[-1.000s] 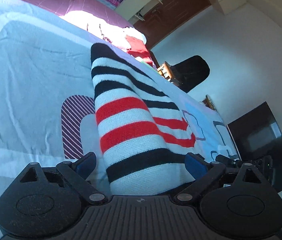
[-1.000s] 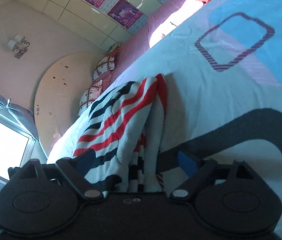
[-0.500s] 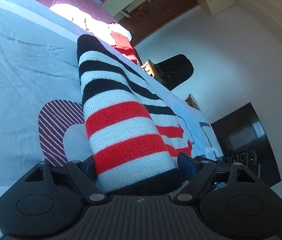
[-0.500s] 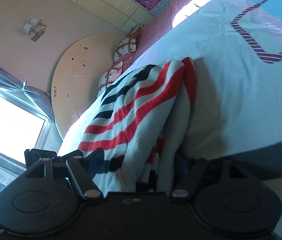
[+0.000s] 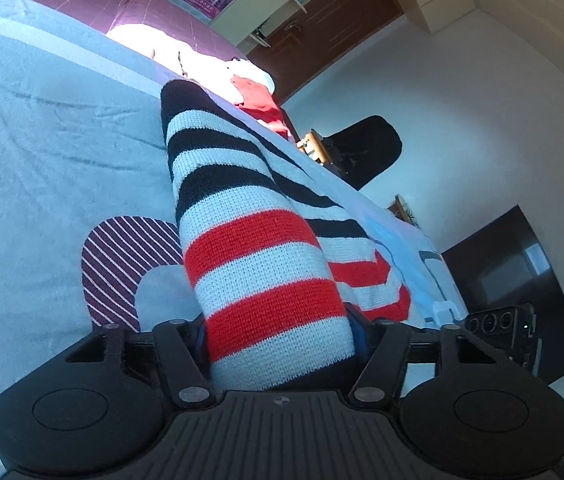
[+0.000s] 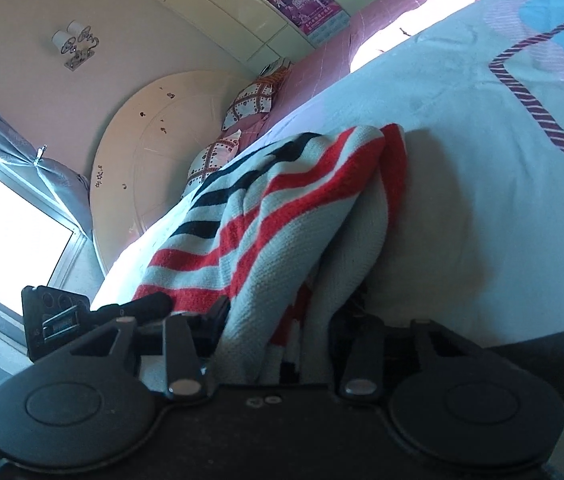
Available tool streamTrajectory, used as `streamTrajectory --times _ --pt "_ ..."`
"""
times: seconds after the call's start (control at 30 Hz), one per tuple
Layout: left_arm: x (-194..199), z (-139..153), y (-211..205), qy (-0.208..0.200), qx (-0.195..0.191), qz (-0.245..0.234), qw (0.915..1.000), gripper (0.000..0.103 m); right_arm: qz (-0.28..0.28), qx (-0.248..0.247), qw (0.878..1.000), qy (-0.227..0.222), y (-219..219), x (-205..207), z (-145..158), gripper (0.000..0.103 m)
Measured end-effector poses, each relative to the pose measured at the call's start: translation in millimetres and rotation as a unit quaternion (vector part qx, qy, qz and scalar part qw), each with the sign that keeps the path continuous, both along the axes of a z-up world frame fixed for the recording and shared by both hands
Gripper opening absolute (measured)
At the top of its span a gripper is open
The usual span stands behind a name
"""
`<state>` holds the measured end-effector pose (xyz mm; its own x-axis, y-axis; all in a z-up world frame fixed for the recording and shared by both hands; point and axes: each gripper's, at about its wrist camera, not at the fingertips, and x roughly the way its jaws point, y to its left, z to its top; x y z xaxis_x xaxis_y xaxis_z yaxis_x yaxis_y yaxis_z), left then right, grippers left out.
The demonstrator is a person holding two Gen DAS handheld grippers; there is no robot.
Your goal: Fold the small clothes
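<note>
A small knitted sweater (image 5: 258,248) with black, white and red stripes lies on a pale blue bedsheet (image 5: 50,168). My left gripper (image 5: 280,336) is shut on one end of the sweater, and the cloth bulges up between its jaws. In the right wrist view the same sweater (image 6: 282,220) is folded over in layers. My right gripper (image 6: 282,328) is shut on its near edge. The fingertips of both grippers are hidden by cloth.
A red and white pile of clothes (image 5: 258,96) lies at the far side of the bed. A black chair (image 5: 366,152) and a dark cabinet (image 5: 522,280) stand beyond the bed. Patterned pillows (image 6: 250,100) and a round headboard (image 6: 154,152) show in the right wrist view.
Both grippers were open around the sweater one second ago and have closed on it. The cloth now bunches up between the jaws of each.
</note>
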<state>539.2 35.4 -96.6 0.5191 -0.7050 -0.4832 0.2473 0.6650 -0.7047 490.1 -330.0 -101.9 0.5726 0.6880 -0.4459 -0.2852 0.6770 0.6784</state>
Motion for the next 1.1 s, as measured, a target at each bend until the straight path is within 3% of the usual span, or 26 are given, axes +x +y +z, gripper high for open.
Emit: streamTrajectory --times 0.1,0.2,0.63,0.9,1.1 --pt "-6 8 -7 -0.008 0.026 0.010 0.9996 0.052 -0.005 -0.009 1.000 -0.008 4 -6 10 0.036" --pt "-13 19 -5 -0.005 0.021 0.024 0.9995 0.049 0.001 -0.005 1.000 -0.021 7 -13 27 0.035" --pt "-102 122 12 -0.080 0.061 0.053 0.9935 0.049 0.060 0.004 0.995 -0.081 24 -70 96 0.035" --pt "-135 148 88 -0.099 0.076 0.089 0.9882 0.050 0.092 0.000 0.991 -0.094 100 -71 119 0.035" --pt "-143 142 172 -0.098 0.071 0.108 0.9868 0.050 0.110 -0.001 0.990 -0.091 180 -67 113 0.035"
